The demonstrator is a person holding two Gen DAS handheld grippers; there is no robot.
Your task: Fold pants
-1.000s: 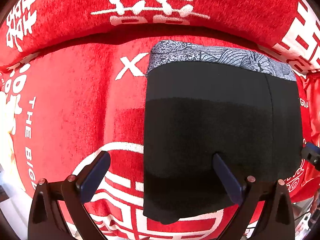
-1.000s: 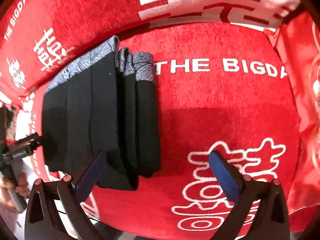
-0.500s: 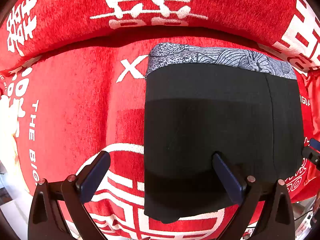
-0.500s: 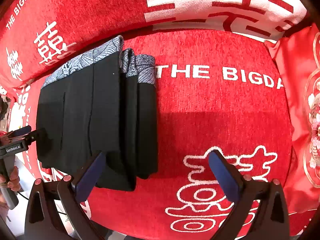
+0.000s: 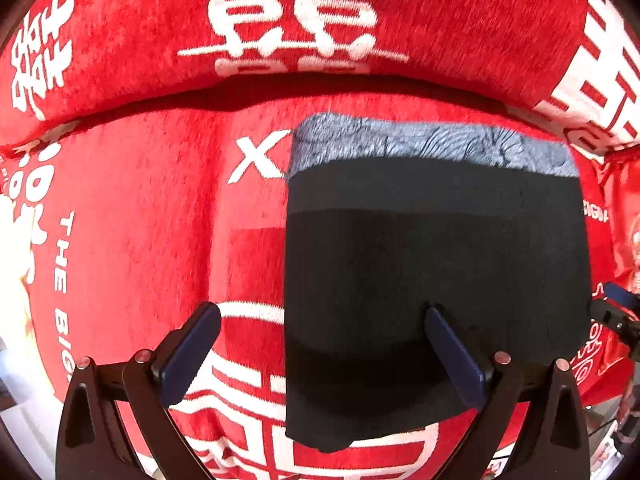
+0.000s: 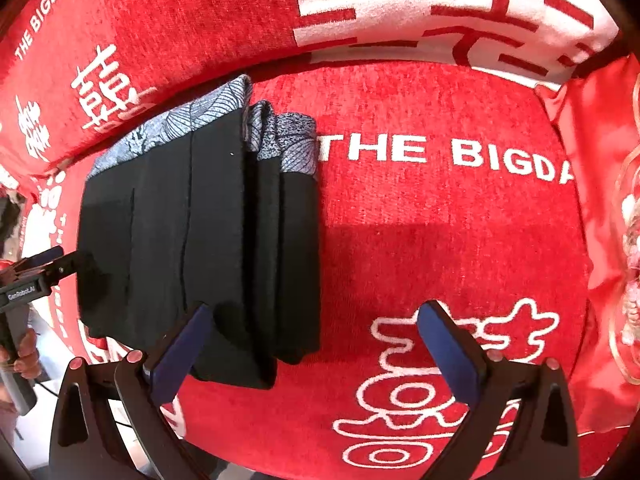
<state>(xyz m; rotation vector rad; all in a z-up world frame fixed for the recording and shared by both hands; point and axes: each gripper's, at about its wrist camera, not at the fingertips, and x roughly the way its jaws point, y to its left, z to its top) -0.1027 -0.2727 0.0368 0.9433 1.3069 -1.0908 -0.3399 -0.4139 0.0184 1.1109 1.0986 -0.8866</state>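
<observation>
Navy-blue pads tip the two black fingers of the left gripper (image 5: 318, 344), which stand spread wide with nothing clamped between them. Its left finger hangs over bare red chenille sofa cover (image 5: 140, 208) with white lettering; its right finger (image 5: 452, 360) sits in front of the black folded pants (image 5: 436, 272), and whether it touches the cloth cannot be told. The pants lie flat ahead of this gripper, mostly toward its right side, with their grey-blue leaf-patterned waistband (image 5: 424, 146) at the far edge, near the seam where the red back cushion (image 5: 304, 20) rises. In the right wrist view the same tool shows far to the left, held in a person's hand (image 6: 24, 354) low at the picture's edge, its tip at the left edge of the pants.

Over to the right gripper (image 6: 312, 340): its jaws are likewise spread wide and empty. Its left finger (image 6: 180, 350) overlaps the near corner of the folded pants (image 6: 192, 232); contact is unclear. The stack lies ahead and left of it, layered edges facing right. Its right finger hovers over open red cover, ahead of which run the white words "THE BIGDA" (image 6: 444, 156). A glossy red satin pillow (image 6: 600, 208) lies at the far right.
</observation>
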